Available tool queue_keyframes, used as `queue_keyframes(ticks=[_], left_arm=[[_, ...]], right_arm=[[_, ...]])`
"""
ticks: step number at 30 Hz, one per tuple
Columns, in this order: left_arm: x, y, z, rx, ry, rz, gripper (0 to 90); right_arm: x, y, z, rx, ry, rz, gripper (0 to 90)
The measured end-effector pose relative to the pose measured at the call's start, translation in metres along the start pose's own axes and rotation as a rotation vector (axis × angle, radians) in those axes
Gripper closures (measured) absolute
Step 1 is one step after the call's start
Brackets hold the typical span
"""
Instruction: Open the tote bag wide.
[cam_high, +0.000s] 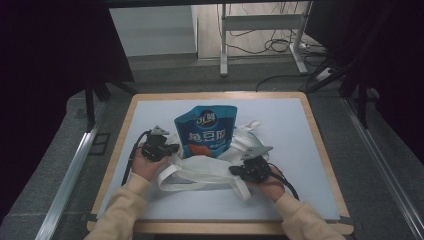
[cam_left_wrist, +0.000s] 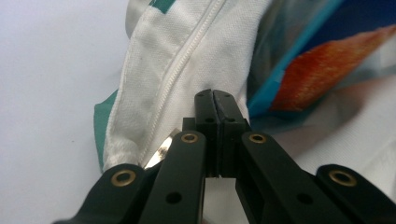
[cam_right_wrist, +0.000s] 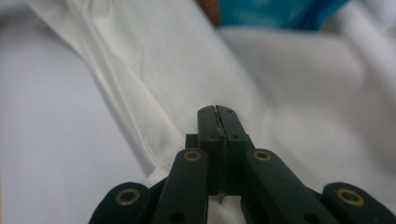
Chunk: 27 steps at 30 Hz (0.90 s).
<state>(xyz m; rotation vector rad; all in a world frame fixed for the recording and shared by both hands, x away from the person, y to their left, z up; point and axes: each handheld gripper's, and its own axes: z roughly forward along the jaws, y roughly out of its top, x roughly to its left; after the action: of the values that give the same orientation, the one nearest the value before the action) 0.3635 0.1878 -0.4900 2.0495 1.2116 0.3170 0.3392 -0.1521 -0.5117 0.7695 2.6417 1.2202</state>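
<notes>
matt cloth bag (cam_high: 200, 170), glossy pouch (cam_high: 206, 131)

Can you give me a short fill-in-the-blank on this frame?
1. The pouch sticks out of a white ____.
2. The pouch is mostly ____ in colour.
3. The jaws of the left gripper are ____.
4. The right gripper has its jaws closed on white ____.

Missing words: bag; blue; shut; cloth

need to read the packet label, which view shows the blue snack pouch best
The high view: the blue snack pouch stands out whole there, printed face up, its lower end tucked into the white cloth bag. The left gripper view catches a blurred blue and orange corner; the right gripper view a blue sliver at its top edge.
</notes>
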Motion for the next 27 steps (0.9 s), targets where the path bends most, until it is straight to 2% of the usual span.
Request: queue_keyframes(ticks=[3,9,13,15,17,21,24,27], left_arm=[[0.002,0.002,0.004,0.012,0.009,-0.012,89.9],[0.006,0.003,0.009,0.015,0.005,-0.032,90.0],[0.006,0.003,0.006,0.006,-0.004,-0.034,89.9],[0.005,0.002,0.002,-0.014,-0.013,-0.026,89.7],[0.002,0.002,-0.006,-0.037,-0.012,-0.016,89.5],[-0.005,0.003,-0.029,-0.093,-0.032,-0.005,89.6],[-0.013,0.001,-0.039,-0.108,-0.049,0.017,89.6],[-0.023,-0.003,-0.042,-0.094,-0.072,0.050,89.6]], right_arm=[[0.001,-0.010,0.002,0.017,0.016,0.020,89.0],[0.003,-0.012,0.004,0.019,0.014,0.015,89.1],[0.003,-0.013,0.004,0.013,0.014,0.016,89.1],[0.003,-0.011,0.002,0.008,0.009,0.014,89.0],[0.002,-0.006,-0.003,-0.010,-0.002,0.008,88.9],[-0.004,0.009,-0.022,-0.084,-0.028,0.016,88.9],[-0.012,0.020,-0.036,-0.125,-0.062,0.018,88.9],[-0.024,0.033,-0.045,-0.155,-0.105,0.032,88.9]])
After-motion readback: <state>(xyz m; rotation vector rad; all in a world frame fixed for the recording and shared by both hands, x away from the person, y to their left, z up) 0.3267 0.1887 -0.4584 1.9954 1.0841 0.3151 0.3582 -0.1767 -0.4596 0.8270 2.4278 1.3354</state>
